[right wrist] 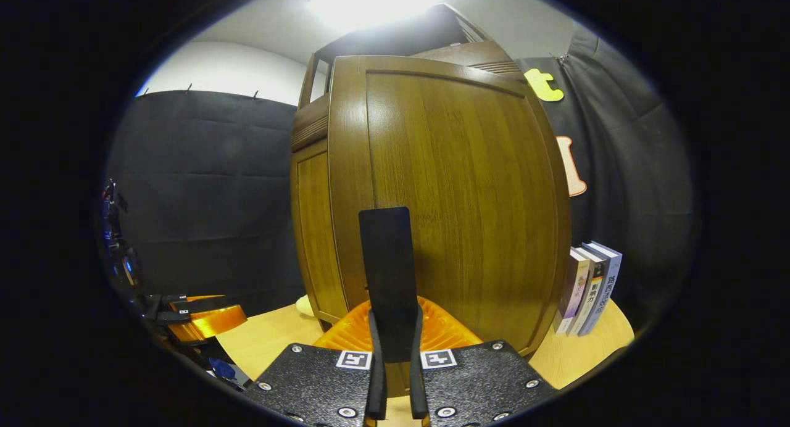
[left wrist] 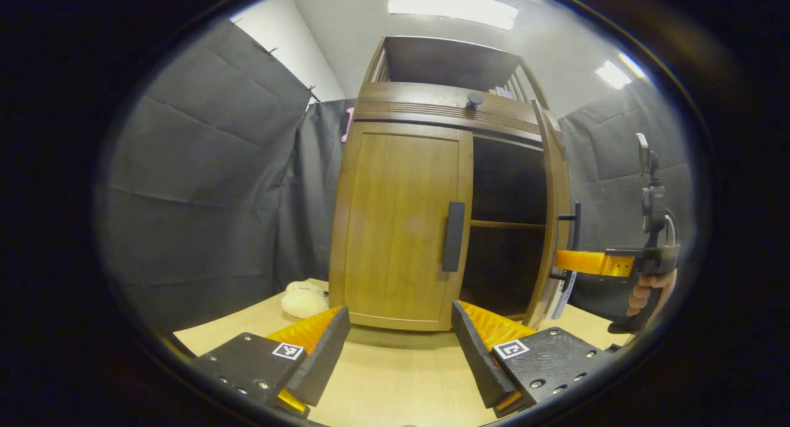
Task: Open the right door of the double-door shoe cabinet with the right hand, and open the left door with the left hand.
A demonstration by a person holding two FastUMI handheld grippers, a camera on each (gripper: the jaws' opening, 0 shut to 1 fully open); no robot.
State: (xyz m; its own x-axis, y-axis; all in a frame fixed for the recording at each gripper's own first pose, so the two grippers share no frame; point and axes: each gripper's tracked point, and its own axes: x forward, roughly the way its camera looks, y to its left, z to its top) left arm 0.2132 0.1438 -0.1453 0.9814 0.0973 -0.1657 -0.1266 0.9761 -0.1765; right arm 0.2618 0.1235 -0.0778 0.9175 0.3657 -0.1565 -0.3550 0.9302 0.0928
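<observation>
Our right claw (right wrist: 395,359) is clenched on the right door handle (right wrist: 386,273), and the right door (right wrist: 457,198) stands swung open, exposing the dark cabinet interior (left wrist: 507,223). Risk: pulling off the hinge arc could let the handle slip from the fingers or drag the shoe cabinet (left wrist: 444,106) across the table (left wrist: 395,377). Our left claw (left wrist: 401,347) is released, jaws spread wide, held low over the table and aimed at the closed left door (left wrist: 401,223), its handle (left wrist: 453,236) well apart. Approaching skewed could miss that handle.
</observation>
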